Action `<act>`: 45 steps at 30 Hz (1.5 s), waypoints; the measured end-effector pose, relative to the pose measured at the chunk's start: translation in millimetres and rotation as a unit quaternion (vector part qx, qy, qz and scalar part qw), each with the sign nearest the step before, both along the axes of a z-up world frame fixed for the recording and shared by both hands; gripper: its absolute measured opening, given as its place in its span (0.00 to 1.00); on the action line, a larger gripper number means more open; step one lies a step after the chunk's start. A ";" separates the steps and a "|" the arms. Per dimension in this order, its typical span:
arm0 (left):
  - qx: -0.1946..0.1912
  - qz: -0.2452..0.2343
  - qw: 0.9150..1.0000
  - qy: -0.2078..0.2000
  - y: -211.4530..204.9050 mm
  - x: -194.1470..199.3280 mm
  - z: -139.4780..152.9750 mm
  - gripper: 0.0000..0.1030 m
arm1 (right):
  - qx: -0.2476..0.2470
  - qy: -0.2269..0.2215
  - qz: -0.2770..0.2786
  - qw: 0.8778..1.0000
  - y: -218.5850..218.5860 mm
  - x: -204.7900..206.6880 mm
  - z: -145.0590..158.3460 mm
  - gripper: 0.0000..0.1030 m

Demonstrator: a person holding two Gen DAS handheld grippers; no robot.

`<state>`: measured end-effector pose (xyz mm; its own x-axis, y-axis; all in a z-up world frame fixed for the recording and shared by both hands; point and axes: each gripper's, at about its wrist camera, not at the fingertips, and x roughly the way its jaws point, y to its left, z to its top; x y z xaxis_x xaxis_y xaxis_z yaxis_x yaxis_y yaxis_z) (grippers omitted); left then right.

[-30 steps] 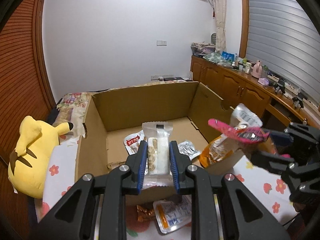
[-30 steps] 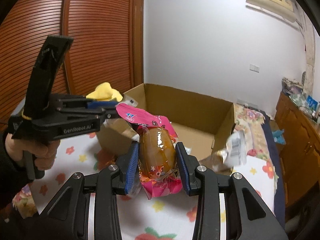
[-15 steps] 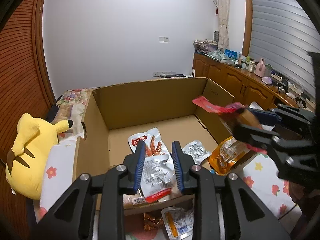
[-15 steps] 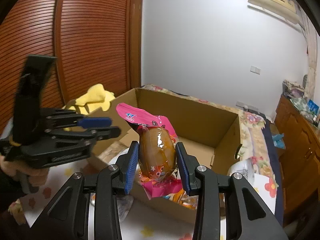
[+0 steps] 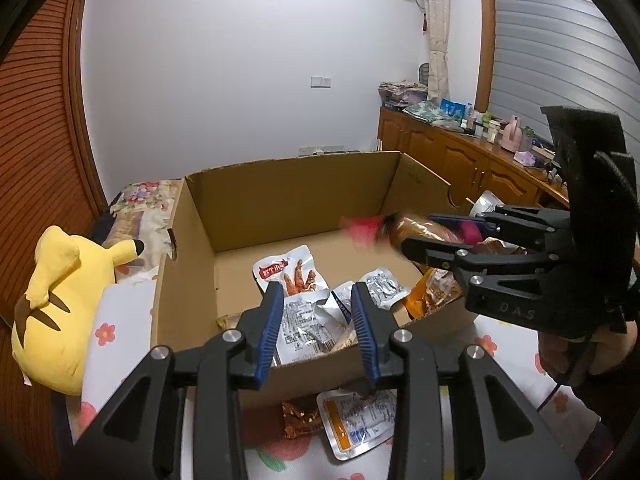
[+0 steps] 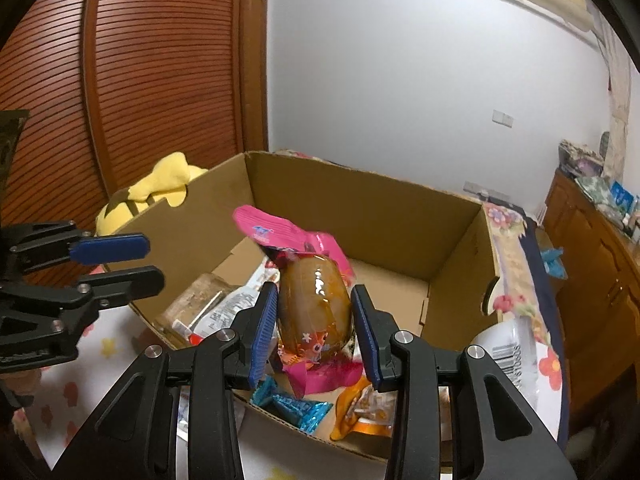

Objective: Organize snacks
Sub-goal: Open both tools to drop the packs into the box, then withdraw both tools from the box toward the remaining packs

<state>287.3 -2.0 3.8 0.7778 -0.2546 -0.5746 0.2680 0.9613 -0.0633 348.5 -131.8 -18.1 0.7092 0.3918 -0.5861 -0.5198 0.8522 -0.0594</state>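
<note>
An open cardboard box [image 5: 280, 168] [image 6: 360, 216] stands on the flowered cloth with several snack packets inside: a chicken-feet packet [image 5: 292, 272], a silver one [image 5: 380, 284] and a white one [image 5: 304, 328]. My left gripper [image 5: 316, 320] [image 6: 116, 264] hovers over the box's near wall. Its jaws are opening and hold nothing; the white packet lies below them. My right gripper [image 6: 314, 320] [image 5: 440, 240] is shut on a pink packet with a brown snack [image 6: 316, 304] [image 5: 384, 228], held above the box's right side.
A yellow plush toy [image 5: 60, 292] [image 6: 160, 184] lies left of the box. A white-orange packet [image 5: 356, 420] and a brown wrapper [image 5: 300, 420] lie on the cloth in front. A white bag with a barcode [image 6: 508, 352] sits to the right. Wooden cabinets [image 5: 460, 160] line the right wall.
My left gripper let go of the white biscuit packet, which dropped into the box, and its jaws widened. My right gripper carried the pink packet leftward over the box.
</note>
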 end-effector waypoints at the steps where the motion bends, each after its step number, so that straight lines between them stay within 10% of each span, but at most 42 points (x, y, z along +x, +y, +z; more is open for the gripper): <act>1: 0.000 0.001 1.000 0.000 0.6 -0.2 -1.1 0.34 | -0.001 0.002 0.000 1.000 0.9 0.9 -1.3 0.35; 32: 0.018 0.022 1.000 0.012 25.7 -93.4 -28.5 0.38 | 0.014 -0.012 0.007 1.000 1.7 -110.6 11.0 0.39; 45: 0.037 0.031 0.998 0.049 39.7 -119.9 -74.9 0.40 | 0.022 0.024 0.001 0.999 11.0 -133.8 -27.2 0.74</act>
<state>167.4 37.7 -71.1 0.7294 -0.1606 -0.6650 0.2031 0.9791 -0.0137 214.7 -120.8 -45.2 0.6802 0.4186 -0.6017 -0.5223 0.8528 0.0029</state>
